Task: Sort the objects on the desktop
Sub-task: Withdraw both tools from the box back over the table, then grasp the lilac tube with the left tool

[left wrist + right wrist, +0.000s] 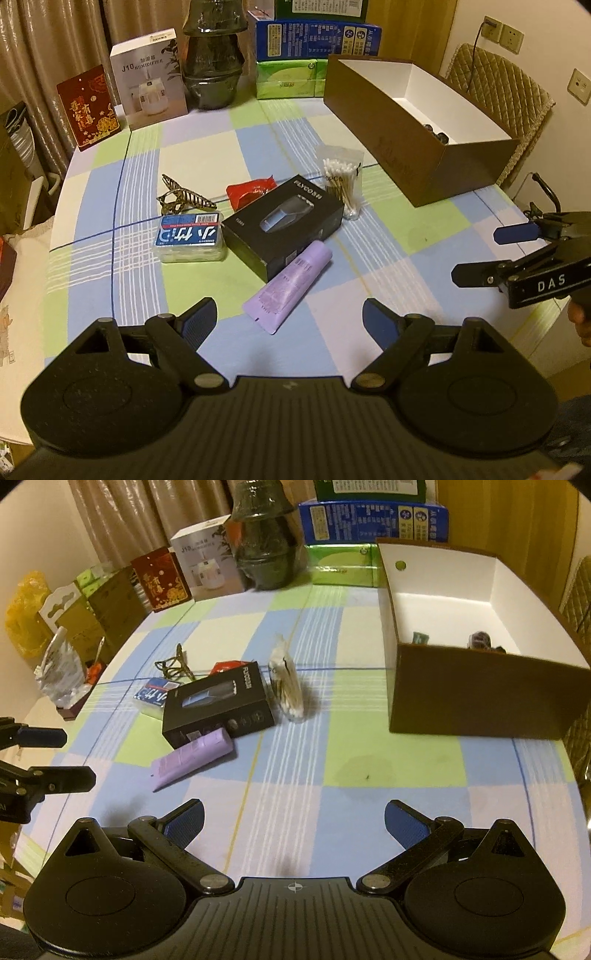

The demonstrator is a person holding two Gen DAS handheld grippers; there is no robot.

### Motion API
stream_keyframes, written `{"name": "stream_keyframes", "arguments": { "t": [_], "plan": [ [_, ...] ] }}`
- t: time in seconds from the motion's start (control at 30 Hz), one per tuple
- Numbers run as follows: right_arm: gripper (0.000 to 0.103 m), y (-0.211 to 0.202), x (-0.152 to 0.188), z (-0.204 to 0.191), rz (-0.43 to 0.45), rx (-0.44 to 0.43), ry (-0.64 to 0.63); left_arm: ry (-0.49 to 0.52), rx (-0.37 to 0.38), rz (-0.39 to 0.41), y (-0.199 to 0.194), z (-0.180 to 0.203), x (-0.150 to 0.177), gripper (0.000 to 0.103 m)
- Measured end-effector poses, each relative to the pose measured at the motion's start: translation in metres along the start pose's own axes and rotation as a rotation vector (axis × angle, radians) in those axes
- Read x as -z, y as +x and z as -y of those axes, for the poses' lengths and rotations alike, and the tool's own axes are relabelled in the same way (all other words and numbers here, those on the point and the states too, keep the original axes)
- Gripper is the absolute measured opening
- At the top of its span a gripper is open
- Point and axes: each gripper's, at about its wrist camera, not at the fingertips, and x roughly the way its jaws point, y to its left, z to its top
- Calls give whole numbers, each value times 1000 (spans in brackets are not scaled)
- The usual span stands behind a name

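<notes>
Loose items lie mid-table: a purple tube, a black shaver box, a bag of cotton swabs, a blue-labelled clear case, a bronze hair claw and a red packet. A brown open box with a white inside holds small dark items. My left gripper is open and empty just short of the tube. My right gripper is open and empty above the cloth.
A checked tablecloth covers the table. Along the back stand a red card, a humidifier box, a dark vase, green tissue packs and a blue box. A quilted chair stands behind the brown box.
</notes>
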Motion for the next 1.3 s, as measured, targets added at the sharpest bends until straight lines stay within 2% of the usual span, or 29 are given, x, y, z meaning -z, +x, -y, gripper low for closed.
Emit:
{"name": "stream_keyframes", "arguments": {
  "t": [0.63, 0.83, 1.03, 1.1, 1.23, 1.3],
  "plan": [
    [101, 11, 8, 9, -10, 102, 145, 67, 80, -46, 40, -26, 7, 76],
    [101, 8, 13, 21, -22, 143, 187, 128, 114, -58, 70, -23, 3, 74],
    [101, 3, 18, 43, -37, 191, 233, 159, 148, -73, 107, -21, -1, 61],
    [101, 2, 19, 51, -43, 205, 243, 164, 154, -79, 115, -19, -1, 52],
    [101, 2, 21, 63, -57, 215, 257, 186, 142, -69, 117, -12, 2, 48],
    [101, 4, 20, 68, -61, 215, 254, 190, 154, -75, 115, -7, 2, 41]
  ]
}}
